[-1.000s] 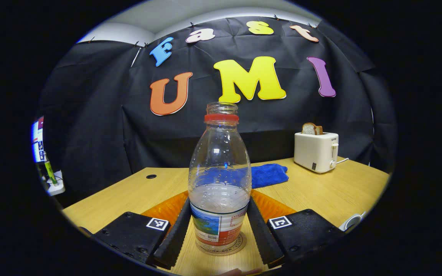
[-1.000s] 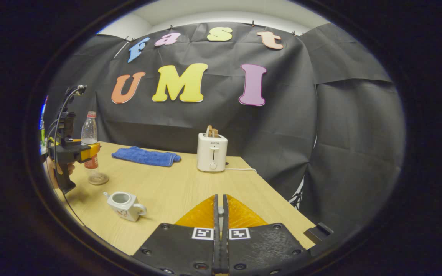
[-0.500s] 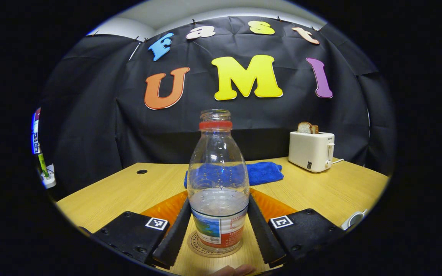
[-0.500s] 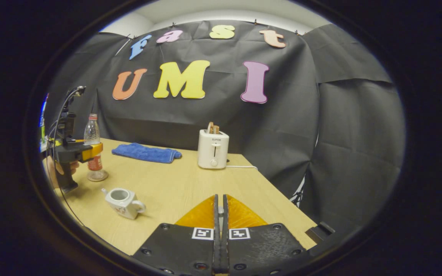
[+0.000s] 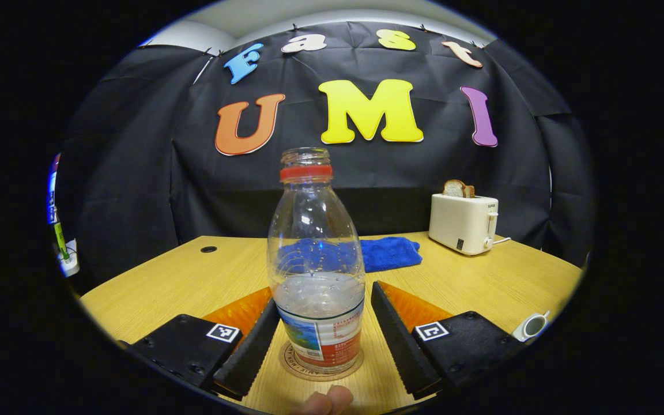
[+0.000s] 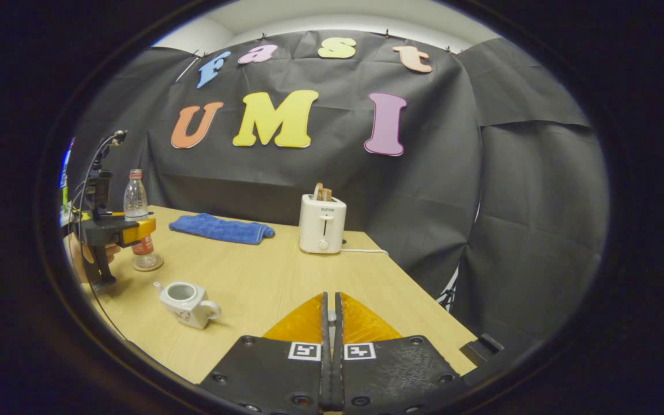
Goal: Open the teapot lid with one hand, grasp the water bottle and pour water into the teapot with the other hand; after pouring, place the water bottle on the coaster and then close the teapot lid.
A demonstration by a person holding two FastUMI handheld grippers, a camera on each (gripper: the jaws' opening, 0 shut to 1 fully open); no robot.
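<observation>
Water bottle [image 5: 316,282] uncapped, third full, upright on coaster [image 5: 294,364]; left gripper [image 5: 319,340] released.

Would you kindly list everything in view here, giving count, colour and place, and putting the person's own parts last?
Water bottle: one, clear with a red neck ring, upright on the coaster, uncapped, partly filled.
Coaster: one, brown, under the bottle.
Teapot: one, white, lid off, on the table's near left.
Towel: one, blue, by the back wall.
Toaster: one, cream, with bread in its slots, at the back.
Table: one, light wood.
Left claw: open, its right finger clear of the bottle.
Right claw: shut, above the table's near edge.
Fingertip: one, at the bottom edge.
</observation>
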